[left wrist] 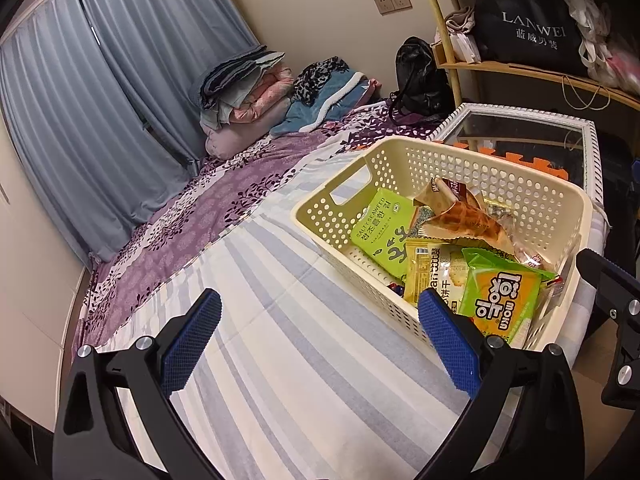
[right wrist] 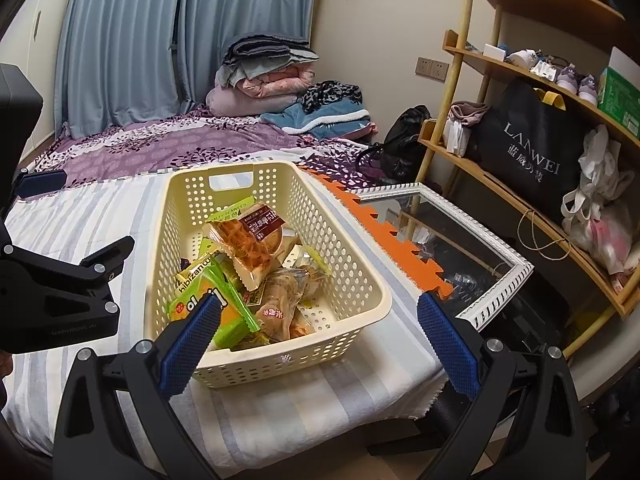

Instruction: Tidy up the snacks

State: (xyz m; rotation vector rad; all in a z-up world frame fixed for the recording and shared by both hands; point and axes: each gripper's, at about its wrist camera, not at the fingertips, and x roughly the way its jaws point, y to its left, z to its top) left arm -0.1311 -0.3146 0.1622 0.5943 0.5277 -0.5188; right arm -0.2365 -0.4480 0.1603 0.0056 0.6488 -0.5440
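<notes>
The left gripper (left wrist: 320, 340) hangs wide and empty over the striped bed (left wrist: 280, 360). The basket (left wrist: 404, 152) sits on the bed ahead and to its right, its near wall just behind the right pad. Inside lie a green seaweed pack (left wrist: 380, 224), a waffle pack (left wrist: 476, 220) and a green cracker pack (left wrist: 500, 300). The right gripper (right wrist: 318, 340) is also wide and empty; the basket (right wrist: 360, 300) sits straight ahead between its pads, the left pad overlapping the cracker pack (right wrist: 228, 320).
</notes>
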